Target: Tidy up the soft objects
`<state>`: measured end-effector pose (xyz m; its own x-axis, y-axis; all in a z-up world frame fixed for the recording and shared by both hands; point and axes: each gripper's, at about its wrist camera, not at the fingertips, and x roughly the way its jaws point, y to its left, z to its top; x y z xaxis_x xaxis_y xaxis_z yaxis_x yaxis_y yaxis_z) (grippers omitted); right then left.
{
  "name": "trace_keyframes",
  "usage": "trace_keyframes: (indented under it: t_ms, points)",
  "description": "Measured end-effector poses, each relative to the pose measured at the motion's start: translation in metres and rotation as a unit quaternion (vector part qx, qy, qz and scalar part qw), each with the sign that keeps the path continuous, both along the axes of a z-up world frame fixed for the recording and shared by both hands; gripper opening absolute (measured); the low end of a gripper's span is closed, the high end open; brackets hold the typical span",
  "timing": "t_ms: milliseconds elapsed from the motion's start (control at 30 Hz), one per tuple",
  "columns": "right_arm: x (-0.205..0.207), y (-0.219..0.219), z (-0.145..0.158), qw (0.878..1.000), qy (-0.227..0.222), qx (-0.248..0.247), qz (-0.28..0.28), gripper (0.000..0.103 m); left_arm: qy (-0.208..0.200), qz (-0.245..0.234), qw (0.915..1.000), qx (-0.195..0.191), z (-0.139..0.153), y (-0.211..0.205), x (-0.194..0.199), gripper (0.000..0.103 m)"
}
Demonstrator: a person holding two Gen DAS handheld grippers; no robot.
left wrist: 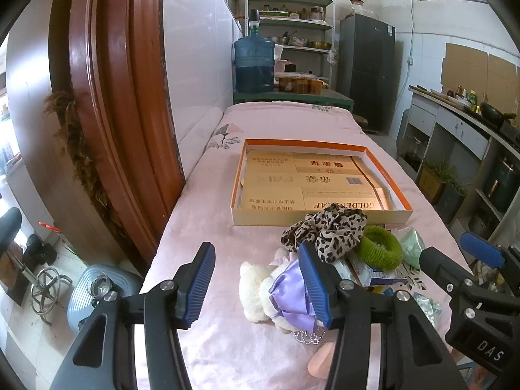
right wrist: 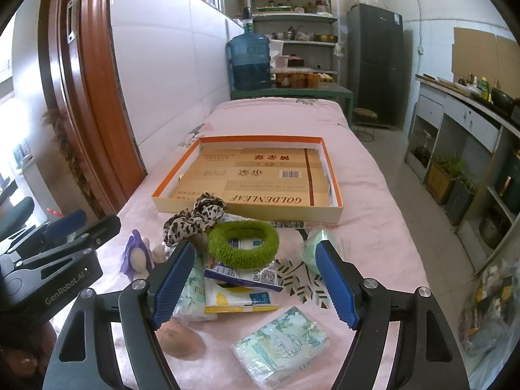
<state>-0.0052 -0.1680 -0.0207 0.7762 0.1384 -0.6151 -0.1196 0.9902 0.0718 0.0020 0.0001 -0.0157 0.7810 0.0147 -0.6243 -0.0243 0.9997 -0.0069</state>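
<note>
Pink-sheeted bench (right wrist: 373, 195) runs ahead of both tools. Shallow orange-rimmed box (right wrist: 334, 182) lies flat straight ahead of the right tool, beyond the pile, lined with flattened cartons reading GOLDENLEAF. Between tools and box sits the clutter: leopard-print scrunchie (right wrist: 195, 217) leaning against the box's near wall, green knitted scrunchie (right wrist: 243, 242) just right of it, resting on top of paper packets (right wrist: 240, 289). Pale green pouch (right wrist: 312, 243) ahead of the right tool's right finger. Floral tissue pack (right wrist: 281, 346) lies flat, nearest to the right tool, between its fingers and apart from the pile. Pinkish soft lump (right wrist: 182, 341) below its left finger. White plush toy in purple cloth (left wrist: 276, 289) just ahead of the left tool, partly hidden by its right finger; small metal chain (left wrist: 308, 336) beside it.

Brown door frame (left wrist: 123, 113) to the left of the tools. Blue water jug (right wrist: 249, 61), shelf rack (right wrist: 292, 16) and dark fridge (right wrist: 377, 61) far ahead past the bench end.

Left tool (left wrist: 256, 289) low over the bench, jaws wide, nothing between them, right finger touching or overlapping the plush; cannot tell which. Right tool (right wrist: 255, 286) low, level, jaws wide apart, gripping nothing, straddling the packets.
</note>
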Motion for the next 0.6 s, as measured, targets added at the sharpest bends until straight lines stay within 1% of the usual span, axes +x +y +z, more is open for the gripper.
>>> trace_keyframes:
  t_ms: [600]
  points:
    - [0.0006, -0.002, -0.0058, 1.0, 0.004, -0.002, -0.005, 0.078, 0.008, -0.003, 0.9999, -0.007, -0.009, 0.0033, 0.0019, 0.054]
